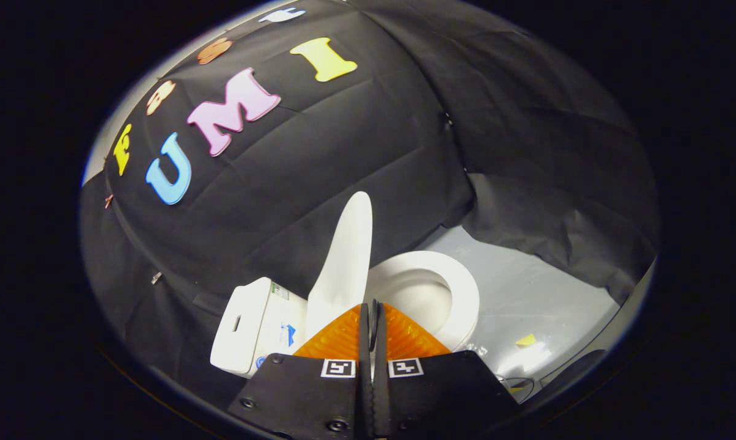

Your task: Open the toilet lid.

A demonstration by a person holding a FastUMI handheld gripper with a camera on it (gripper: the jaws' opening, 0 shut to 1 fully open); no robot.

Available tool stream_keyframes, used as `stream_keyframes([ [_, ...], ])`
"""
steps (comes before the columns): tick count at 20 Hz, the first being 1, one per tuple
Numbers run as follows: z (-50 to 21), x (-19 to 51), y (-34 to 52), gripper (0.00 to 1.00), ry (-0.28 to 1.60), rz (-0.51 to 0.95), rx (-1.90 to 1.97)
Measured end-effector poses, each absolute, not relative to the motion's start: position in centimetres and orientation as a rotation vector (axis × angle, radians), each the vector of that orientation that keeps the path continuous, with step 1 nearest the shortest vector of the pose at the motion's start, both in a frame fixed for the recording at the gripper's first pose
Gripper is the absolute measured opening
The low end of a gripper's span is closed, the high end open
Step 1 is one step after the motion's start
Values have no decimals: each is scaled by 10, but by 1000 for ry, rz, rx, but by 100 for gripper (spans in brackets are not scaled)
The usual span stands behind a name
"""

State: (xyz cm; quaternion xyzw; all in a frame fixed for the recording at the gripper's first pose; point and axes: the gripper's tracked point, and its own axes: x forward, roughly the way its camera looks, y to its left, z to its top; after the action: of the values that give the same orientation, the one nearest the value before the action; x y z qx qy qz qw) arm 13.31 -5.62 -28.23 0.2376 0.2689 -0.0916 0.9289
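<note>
Since the toilet lid (346,256) stands upright at 11 o'clock beyond my jaws, bowl (460,293) exposed at 1 o'clock, I judge the opening done; gripper (373,318) jaws pinched together, holding nothing.

Toilet lid (346,256) stands raised beyond the tongs (373,315) (fingers together).

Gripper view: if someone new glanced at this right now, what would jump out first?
The white toilet lid standing raised, just beyond the fingertips, with the open seat ring and bowl beside it and the tank on its other side. The gripper sits closed in front, fingers together, holding nothing.
</note>
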Motion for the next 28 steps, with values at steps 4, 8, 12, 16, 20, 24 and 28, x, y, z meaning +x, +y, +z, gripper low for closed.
stream_keyframes([
  [4, -258, 138, -23, 5, 534, -167, 392],
  [8, -238, 142, 9, 5, 507, -160, 298],
  [12, -217, 147, 49, 6, 469, -143, 182],
  [16, -203, 150, 93, 5, 441, -103, 119],
  [20, -192, 154, 134, 6, 417, -64, 35],
  [24, -188, 156, 173, 5, 394, -24, -28],
  [28, -187, 157, 205, 6, 375, 9, -73],
])
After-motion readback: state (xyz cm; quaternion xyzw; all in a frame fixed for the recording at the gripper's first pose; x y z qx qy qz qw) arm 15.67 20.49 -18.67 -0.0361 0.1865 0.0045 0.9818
